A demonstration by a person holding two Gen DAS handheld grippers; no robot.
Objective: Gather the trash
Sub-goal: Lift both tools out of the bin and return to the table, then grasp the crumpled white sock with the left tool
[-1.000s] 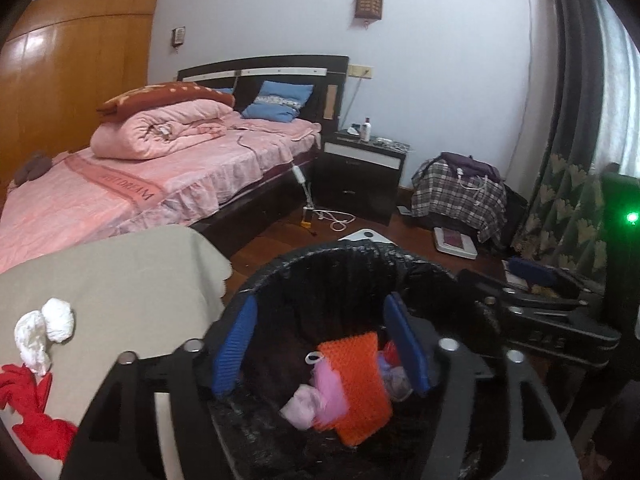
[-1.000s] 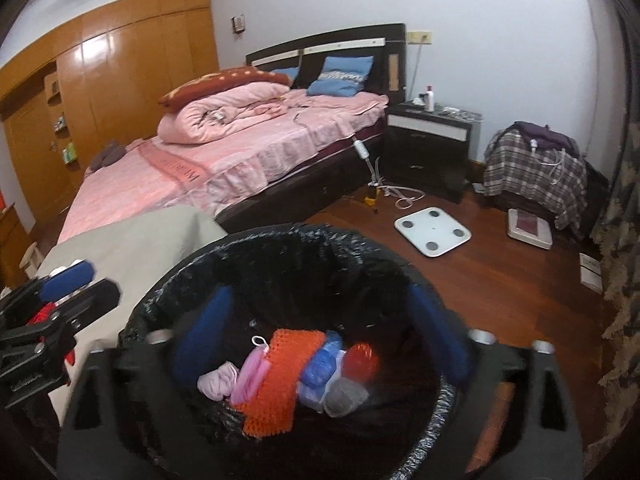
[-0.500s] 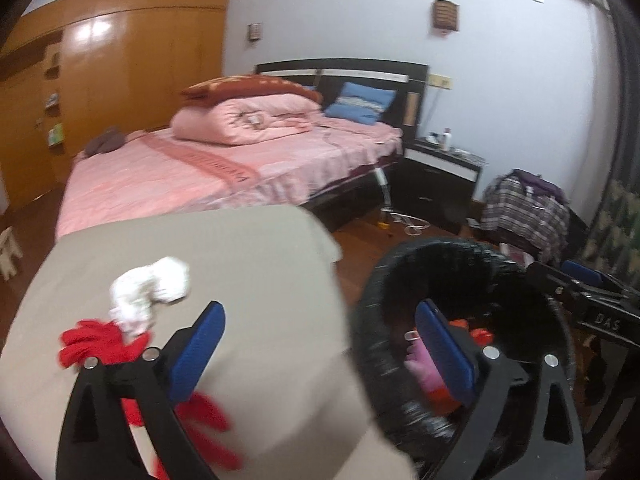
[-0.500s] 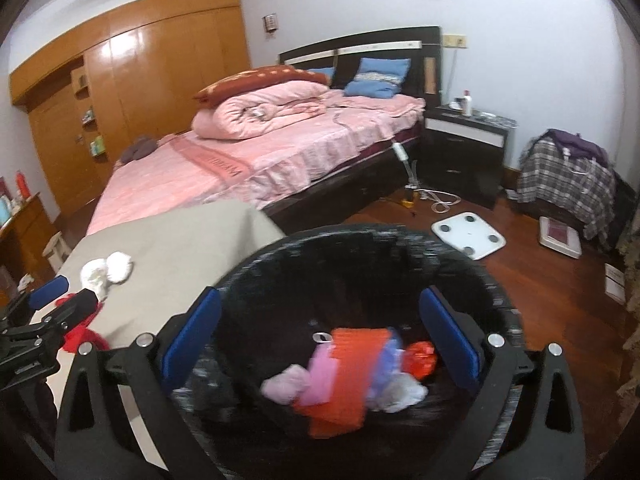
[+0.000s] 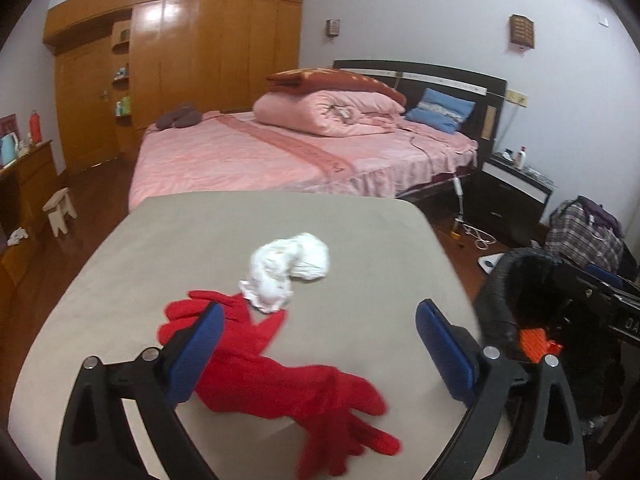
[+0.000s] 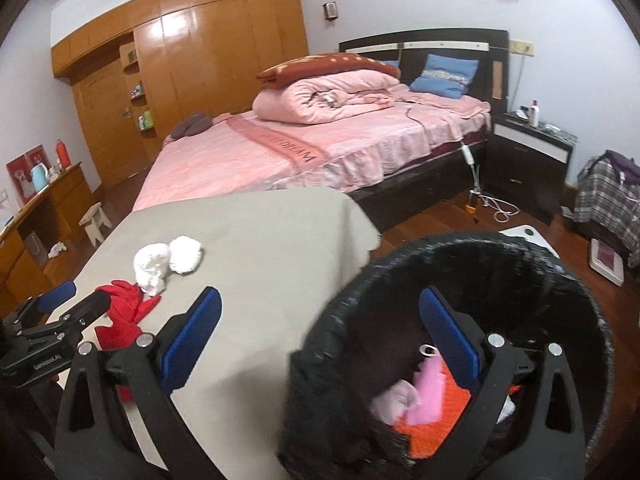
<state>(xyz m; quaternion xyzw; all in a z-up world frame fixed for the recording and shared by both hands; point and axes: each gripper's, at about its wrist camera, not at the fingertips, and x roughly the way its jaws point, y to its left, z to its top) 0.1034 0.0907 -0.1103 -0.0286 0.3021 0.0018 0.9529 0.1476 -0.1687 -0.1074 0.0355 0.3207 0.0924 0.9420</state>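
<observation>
Left gripper (image 5: 316,344) hangs over the grey table (image 5: 168,248) with jaws spread wide and empty, and the red glove (image 5: 280,376) lies right between and just under them, its long axis slanting from upper left to lower right across the opening. The crumpled white tissue (image 5: 288,270) sits just ahead, touching the glove's far end, so the left is clearly the nearer hand. Right gripper (image 6: 320,340), jaws also wide and empty, straddles the rim of the black-lined bin (image 6: 560,264) just off the table's right edge, with bare cloth all around for a sweep.
</observation>
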